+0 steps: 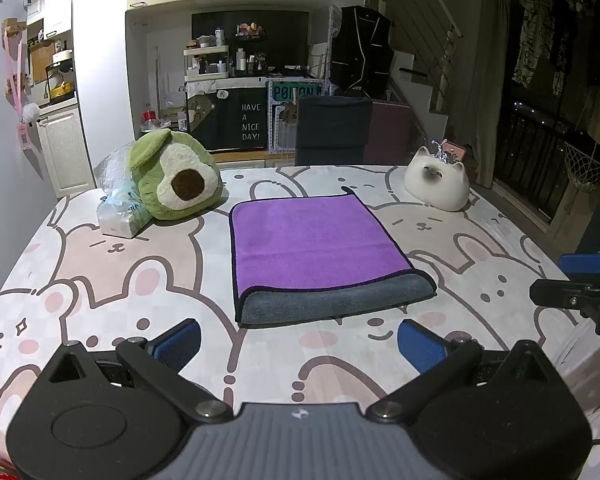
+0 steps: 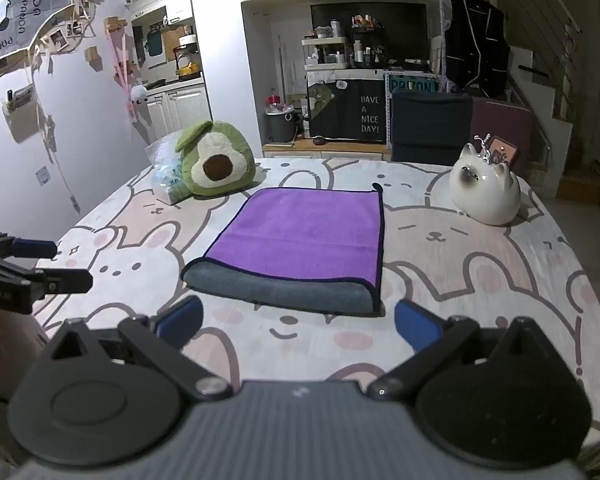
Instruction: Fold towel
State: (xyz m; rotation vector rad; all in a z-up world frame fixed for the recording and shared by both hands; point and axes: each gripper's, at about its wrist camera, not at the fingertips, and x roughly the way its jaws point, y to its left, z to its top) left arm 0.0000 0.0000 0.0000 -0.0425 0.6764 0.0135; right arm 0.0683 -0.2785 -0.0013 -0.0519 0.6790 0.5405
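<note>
A purple towel [image 1: 312,240] with a grey underside lies flat on the bunny-print table [image 1: 140,280], its near edge folded so a grey band faces me. It also shows in the right wrist view [image 2: 304,236]. My left gripper [image 1: 300,344] is open and empty, just short of the towel's near edge. My right gripper [image 2: 298,322] is open and empty, also just short of the near edge. The right gripper shows at the right edge of the left wrist view [image 1: 580,276]; the left gripper shows at the left edge of the right wrist view [image 2: 40,264].
A green avocado plush [image 1: 176,176] and a plastic bag [image 1: 120,212] sit at the table's far left. A white ceramic cat [image 1: 438,180] sits at the far right. A dark chair [image 1: 332,128] stands behind the table.
</note>
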